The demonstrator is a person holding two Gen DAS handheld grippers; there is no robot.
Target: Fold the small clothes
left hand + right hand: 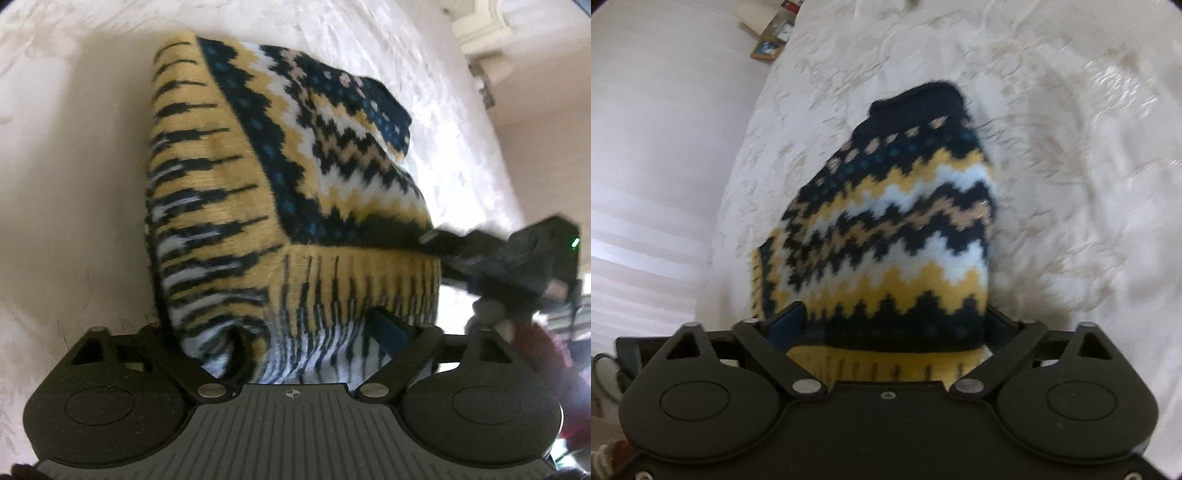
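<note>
With the sweater (pixel 280 192) hem between both half-open claws, left (pixel 291 332) and right (pixel 886 332), equal bites should be taken before clenching.

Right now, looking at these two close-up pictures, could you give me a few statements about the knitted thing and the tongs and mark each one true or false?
1. The knitted garment has zigzag bands of navy, yellow and white. True.
2. The garment lies on a bare wooden floor. False: it rests on a white embroidered bedspread.
3. Knit fabric sits between the fingers of the left tongs. True.
4. The right tongs are far from the garment, over bare bedspread. False: the garment's near edge lies between their fingers.
5. The left camera also shows the right tongs at the garment's right edge. True.
6. The garment is plain red. False: no red shows in its pattern.
</note>
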